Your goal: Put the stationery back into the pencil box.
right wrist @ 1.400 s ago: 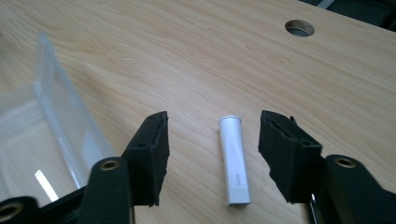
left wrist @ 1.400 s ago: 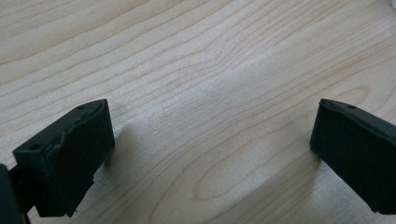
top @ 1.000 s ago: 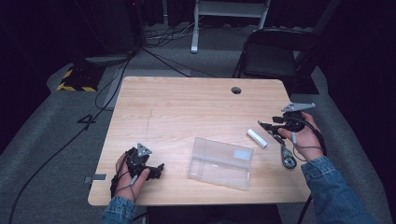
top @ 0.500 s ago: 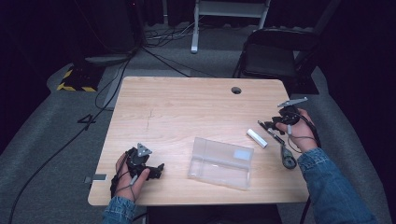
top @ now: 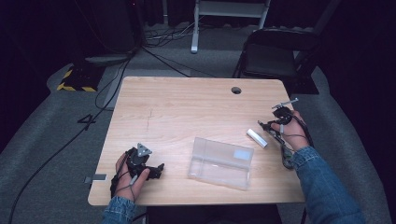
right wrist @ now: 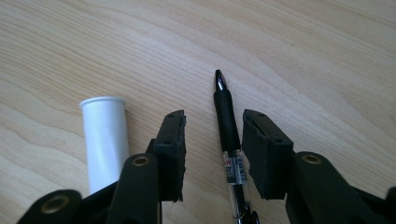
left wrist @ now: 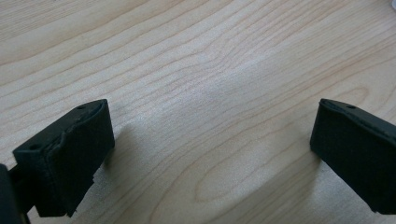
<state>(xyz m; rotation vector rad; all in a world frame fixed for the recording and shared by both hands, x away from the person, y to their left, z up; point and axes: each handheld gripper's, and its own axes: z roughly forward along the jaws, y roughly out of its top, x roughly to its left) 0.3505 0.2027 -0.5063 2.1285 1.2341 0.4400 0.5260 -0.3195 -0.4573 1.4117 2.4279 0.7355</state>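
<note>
A black pen [right wrist: 227, 121] with a clear barrel lies on the wooden table [top: 187, 107], tip pointing away. My right gripper [right wrist: 215, 119] straddles it. Its jaws have just been closing, with the pen between them and a narrow gap on each side, so the pads do not press it. A white tube [right wrist: 106, 140] lies just left of the left jaw, also seen as the white tube [top: 257, 138] near the right gripper [top: 270, 126] at the table's right edge. My left gripper [left wrist: 210, 154] rests open over bare wood, the same left gripper [top: 156, 169] near the front left.
A clear plastic box [top: 220, 162] lies at the front middle of the table between the two hands. A round cable hole [top: 236, 90] is at the far side. A black chair [top: 275, 51] stands behind the table's right corner.
My right hand has slid a little farther up the table and sunk toward the tabletop, and its jaws have narrowed. The left hand has stayed put.
</note>
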